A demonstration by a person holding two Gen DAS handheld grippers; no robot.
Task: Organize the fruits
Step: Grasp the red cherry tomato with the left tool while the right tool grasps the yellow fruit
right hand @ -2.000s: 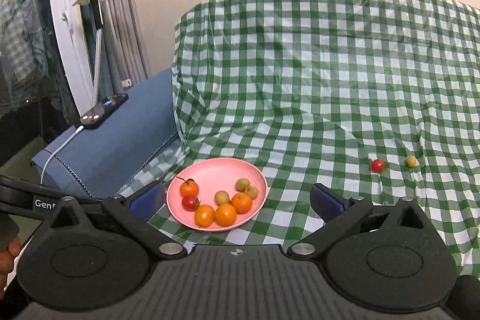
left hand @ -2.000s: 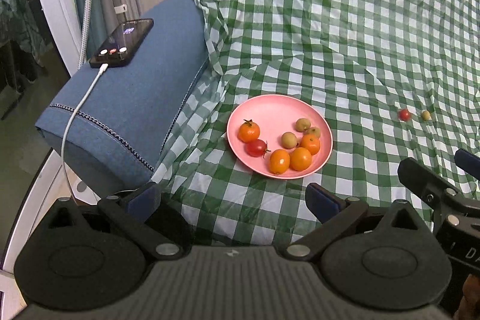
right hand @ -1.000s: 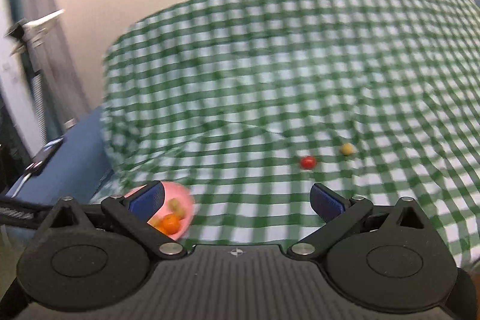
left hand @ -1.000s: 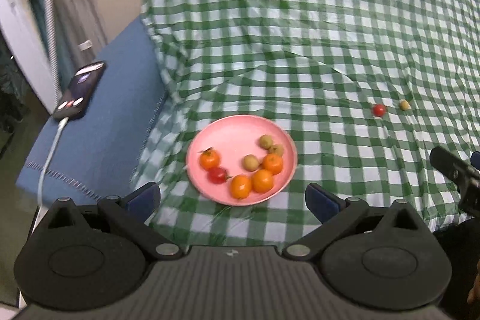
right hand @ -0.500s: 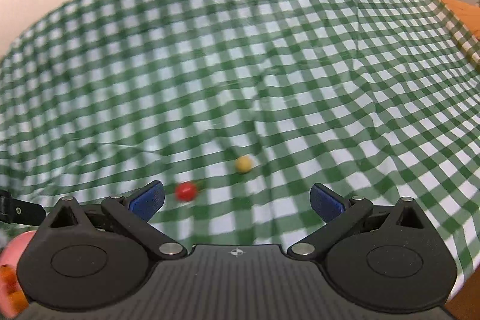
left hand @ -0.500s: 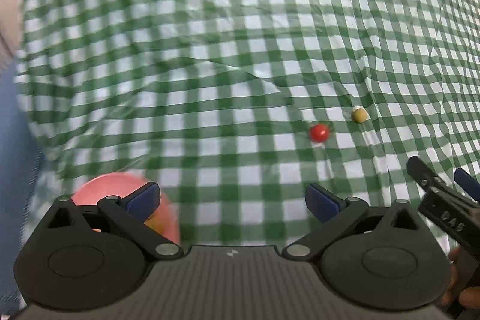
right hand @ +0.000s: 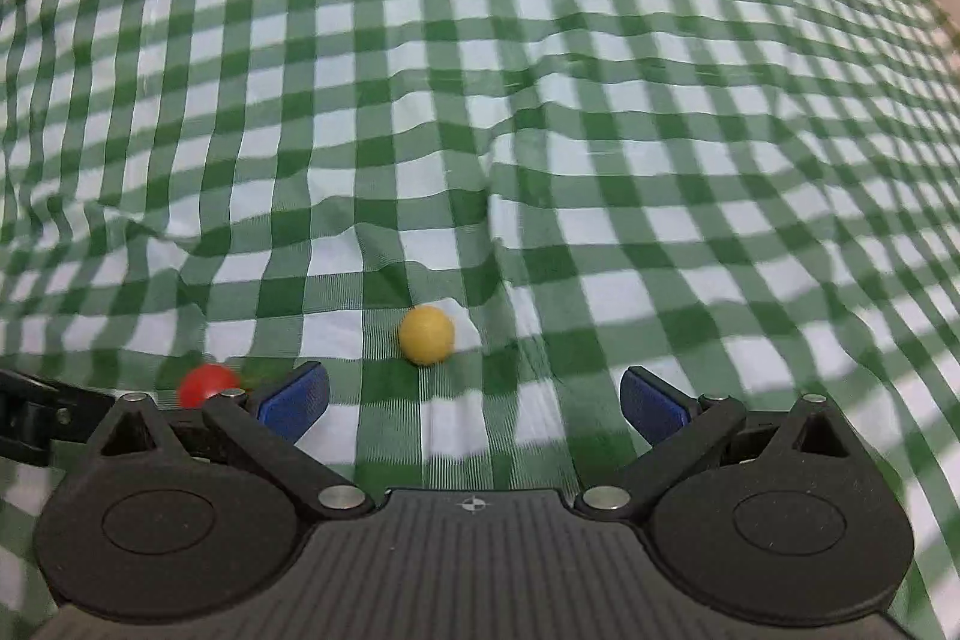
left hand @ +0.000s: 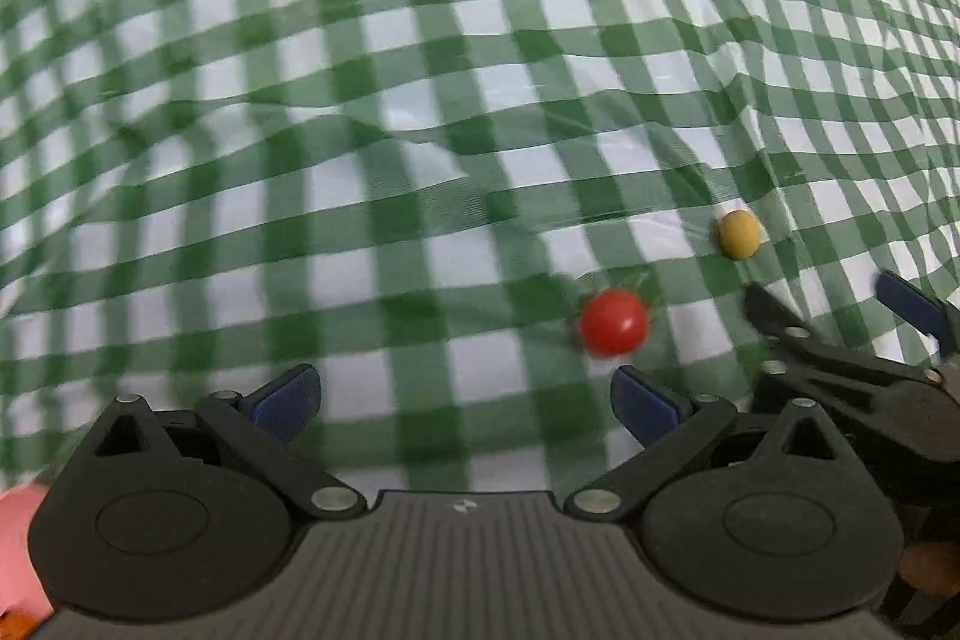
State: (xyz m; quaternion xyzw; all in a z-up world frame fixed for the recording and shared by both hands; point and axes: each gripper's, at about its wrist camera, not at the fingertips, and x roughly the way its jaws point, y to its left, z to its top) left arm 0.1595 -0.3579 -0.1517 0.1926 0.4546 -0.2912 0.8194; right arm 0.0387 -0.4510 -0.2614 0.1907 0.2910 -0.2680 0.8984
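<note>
Two loose fruits lie on the green-and-white checked cloth (left hand: 420, 100): a small red tomato (left hand: 613, 322) and a small yellow fruit (left hand: 739, 233). My left gripper (left hand: 467, 403) is open and empty, and the tomato sits just beyond its right fingertip. In the right wrist view the yellow fruit (right hand: 426, 334) lies just ahead of my open, empty right gripper (right hand: 473, 400), slightly left of centre. The red tomato (right hand: 207, 385) is partly hidden behind its left finger. The right gripper (left hand: 840, 307) also shows at the right edge of the left wrist view, close to the yellow fruit.
A sliver of the pink plate (left hand: 18, 544) shows at the bottom left corner, with a bit of orange fruit (left hand: 15, 625) on it. The cloth is wrinkled with raised folds (right hand: 492, 172) behind the fruits. A fingertip (left hand: 927, 568) shows at lower right.
Both grippers have swung right, away from the pink plate, and come down close to the red tomato and yellow fruit. The plate has slid almost out of view. Both stay open.
</note>
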